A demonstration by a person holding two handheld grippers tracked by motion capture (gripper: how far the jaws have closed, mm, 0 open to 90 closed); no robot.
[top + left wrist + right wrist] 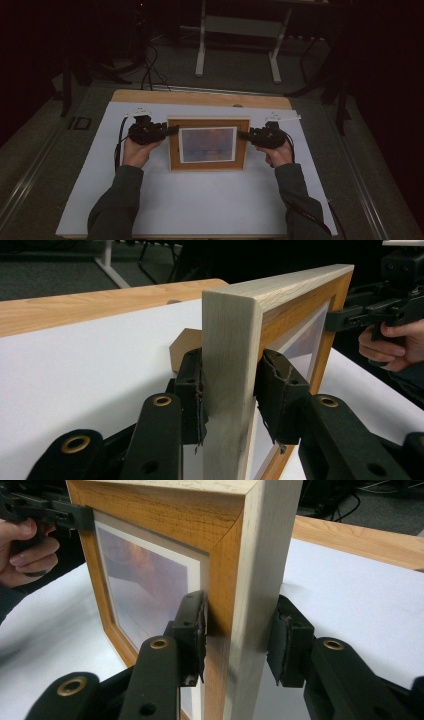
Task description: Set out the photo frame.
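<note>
Picture frame (208, 144) stood upright at centre of the white mat (200, 200); left gripper (170, 131) and right gripper (243, 135) each clamped a side rail; stiff wood, probably glazed and fragile, so best held by the rails, never the pane.

Both forearms, in dark sleeves, are reaching up from six o'clock, splayed slightly apart. The left hand (136, 151) is gripping the left gripper (172, 131), which is pointing toward three o'clock, its jaws pressing on either face of the picture frame (208, 144). The right hand (281, 152) is holding the right gripper (243, 135) pointing toward nine o'clock, jaws likewise clamping the frame's opposite side
</note>
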